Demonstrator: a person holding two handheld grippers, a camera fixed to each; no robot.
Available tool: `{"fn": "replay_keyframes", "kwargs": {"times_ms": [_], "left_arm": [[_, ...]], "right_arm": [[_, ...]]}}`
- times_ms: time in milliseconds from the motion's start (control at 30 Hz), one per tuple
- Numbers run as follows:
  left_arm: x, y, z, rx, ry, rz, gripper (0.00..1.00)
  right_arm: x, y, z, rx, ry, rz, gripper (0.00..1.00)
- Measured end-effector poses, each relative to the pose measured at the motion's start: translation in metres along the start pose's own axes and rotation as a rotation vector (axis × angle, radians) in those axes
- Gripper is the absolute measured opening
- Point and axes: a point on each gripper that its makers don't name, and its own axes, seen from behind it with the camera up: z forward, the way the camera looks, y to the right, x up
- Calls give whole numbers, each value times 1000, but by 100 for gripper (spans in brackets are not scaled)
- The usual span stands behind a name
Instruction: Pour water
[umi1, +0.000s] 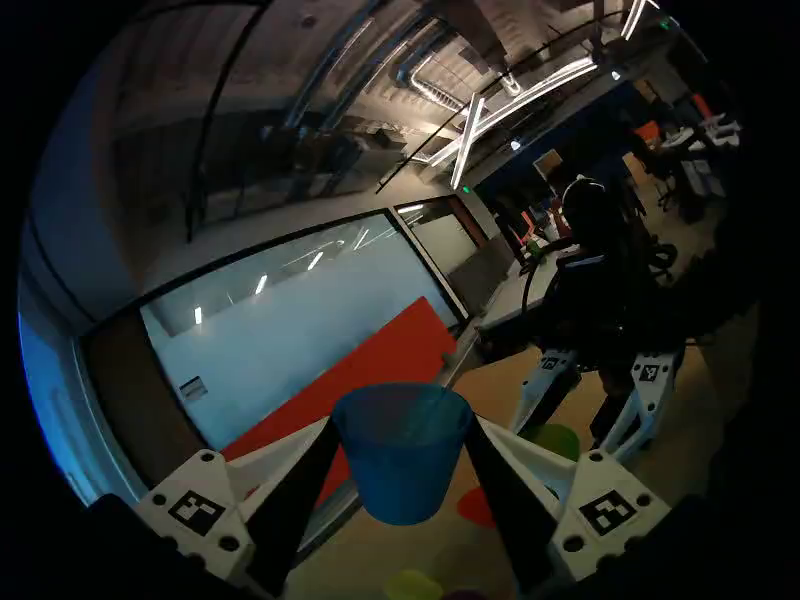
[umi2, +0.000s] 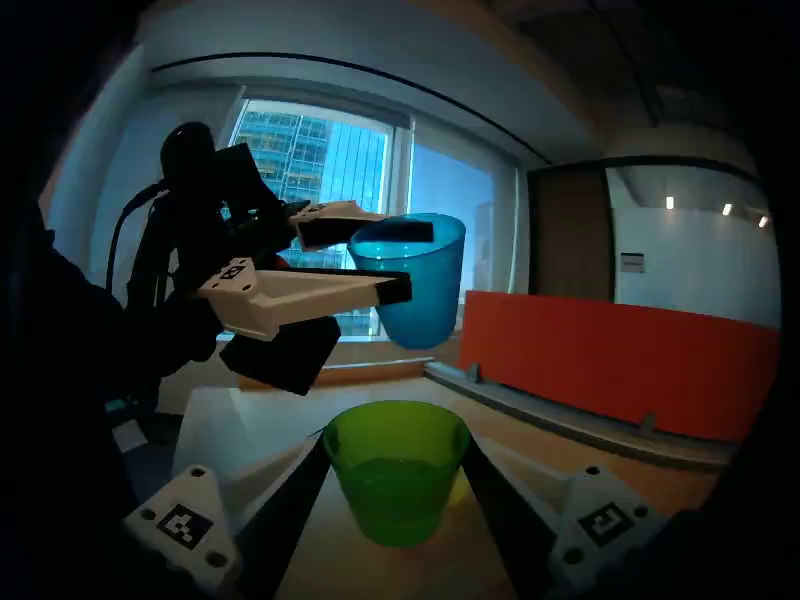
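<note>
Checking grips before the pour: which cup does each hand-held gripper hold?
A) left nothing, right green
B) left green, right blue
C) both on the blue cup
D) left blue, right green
D: the left hand-held gripper clamps the blue cup between its fingers, and the right hand-held gripper clamps the green cup.

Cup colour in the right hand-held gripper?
The cup is translucent green; best in the right gripper view.
</note>
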Motion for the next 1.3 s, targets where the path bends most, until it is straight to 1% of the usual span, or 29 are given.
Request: {"fn": "replay_keyframes", "kwargs": {"times_ms": [167, 267, 433, 567, 700, 967, 1067, 1300], "left_arm": [[-2, -3, -3, 4, 2, -81, 87], [-2, -3, -5, -1, 13, -138, 87], [-9, -10, -7, 1, 18, -236, 87], [-18, -14, -9, 6, 13, -290, 87], [-26, -16, -12, 10, 5, -312, 87], [-45, -6, -19, 2, -22, -345, 87], [-57, -6, -22, 14, -40, -359, 87], [-81, -2, -30, 26, -70, -418, 87]], "right_arm": [[2, -1, -2, -1, 0, -1, 91], [3, -2, -2, -2, 0, -4, 91], [4, -2, -4, -6, -2, -7, 91], [6, -3, -4, -5, -2, -7, 91], [6, -4, -5, -7, -3, -8, 91], [4, 1, -4, -18, -14, 3, 91], [2, 3, -6, -23, -21, 7, 91], [-8, 9, -12, -37, -51, 16, 91]]}}
